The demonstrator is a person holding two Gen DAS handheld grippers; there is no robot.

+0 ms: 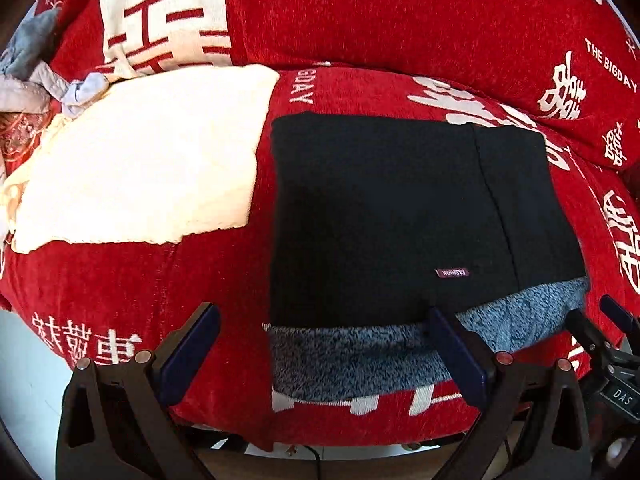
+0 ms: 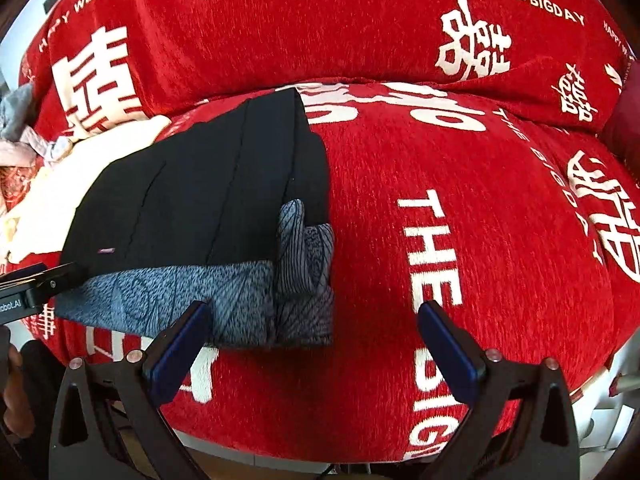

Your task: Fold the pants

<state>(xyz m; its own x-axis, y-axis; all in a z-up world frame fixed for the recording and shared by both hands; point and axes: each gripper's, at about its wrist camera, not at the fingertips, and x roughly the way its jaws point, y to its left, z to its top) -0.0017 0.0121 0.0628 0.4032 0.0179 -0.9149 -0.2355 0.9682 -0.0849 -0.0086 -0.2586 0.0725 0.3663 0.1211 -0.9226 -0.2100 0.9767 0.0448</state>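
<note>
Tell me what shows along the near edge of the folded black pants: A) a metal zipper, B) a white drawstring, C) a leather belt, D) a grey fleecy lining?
D: a strip of grey fleecy lining sticks out below the black pants on the red cover, and both open grippers, left and right, hold nothing.

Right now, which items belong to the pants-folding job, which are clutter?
Job: folded black pants with grey fleece lining; open left gripper; open right gripper.
Clutter: cream fleece blanket; crumpled grey-blue cloth; red cushion cover.
</note>
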